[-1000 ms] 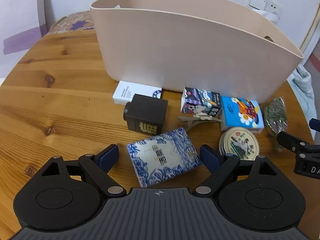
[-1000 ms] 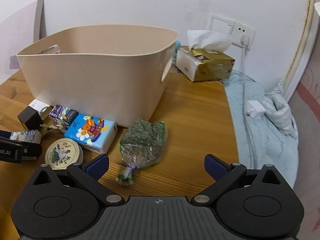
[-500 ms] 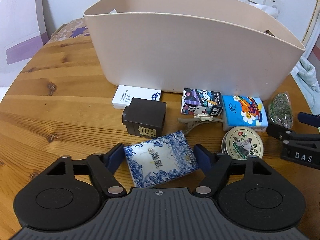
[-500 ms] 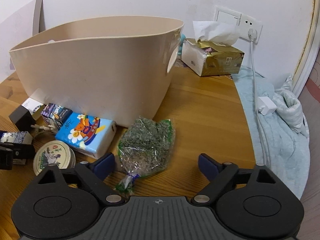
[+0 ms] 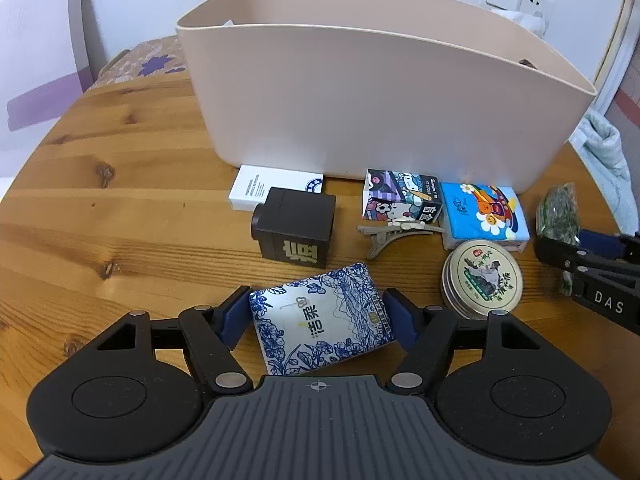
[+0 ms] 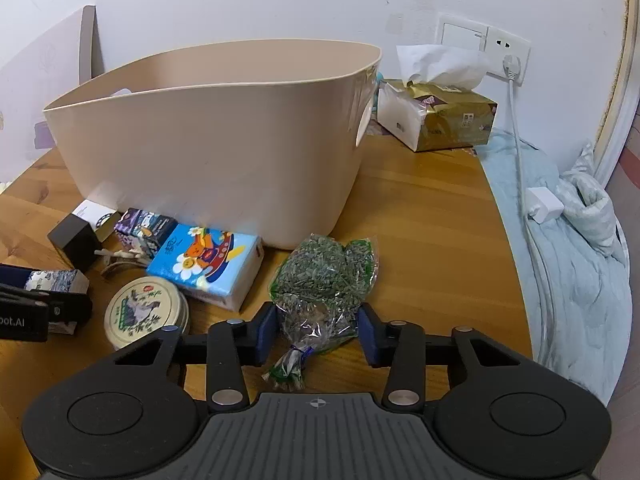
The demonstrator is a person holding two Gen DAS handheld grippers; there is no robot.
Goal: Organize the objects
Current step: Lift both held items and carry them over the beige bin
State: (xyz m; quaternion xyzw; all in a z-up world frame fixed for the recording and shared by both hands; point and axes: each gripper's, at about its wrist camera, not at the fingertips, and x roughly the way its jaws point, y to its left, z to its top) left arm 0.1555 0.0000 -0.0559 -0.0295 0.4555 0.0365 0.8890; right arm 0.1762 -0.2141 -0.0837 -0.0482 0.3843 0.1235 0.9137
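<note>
Grippers at work on a round wooden table (image 5: pixel 120 184): the left gripper (image 5: pixel 318 314) straddles a blue-and-white patterned tissue pack (image 5: pixel 320 316), its blue pads (image 5: pixel 234 314) set close against both sides of the pack, though whether they press it firmly cannot be told; the pack lies flat on the wood. From the pack, a dark brown cube box (image 5: pixel 296 228) sits at 11 o'clock, with a white card box (image 5: pixel 260 188) just behind it against the wall of a large beige bin (image 5: pixel 380 112). At 1 o'clock from the pack lie a beige hair clip (image 5: pixel 392 234) and, behind it, a cartoon-printed carton (image 5: pixel 400 200); a blue bear-print tissue pack (image 5: pixel 484 216) lies just beside that carton, and a round tin (image 5: pixel 482 280) with a painted lid rests at 2 o'clock. In the right wrist view, the right gripper (image 6: pixel 318 334) brackets the tied end of a clear bag of dried green herbs (image 6: pixel 326 280); its left pad touches the bag while a narrow gap shows at the right pad, so the jaws stand partly apart and have not closed on it. The bag lies on the table in front of the bin's right corner. At 1 o'clock from the bag, near the wall, stands a gold tissue box (image 6: pixel 440 120); a white charger (image 6: pixel 542 204) rests on pale blue bedding (image 6: pixel 580 272) at 3 o'clock.
</note>
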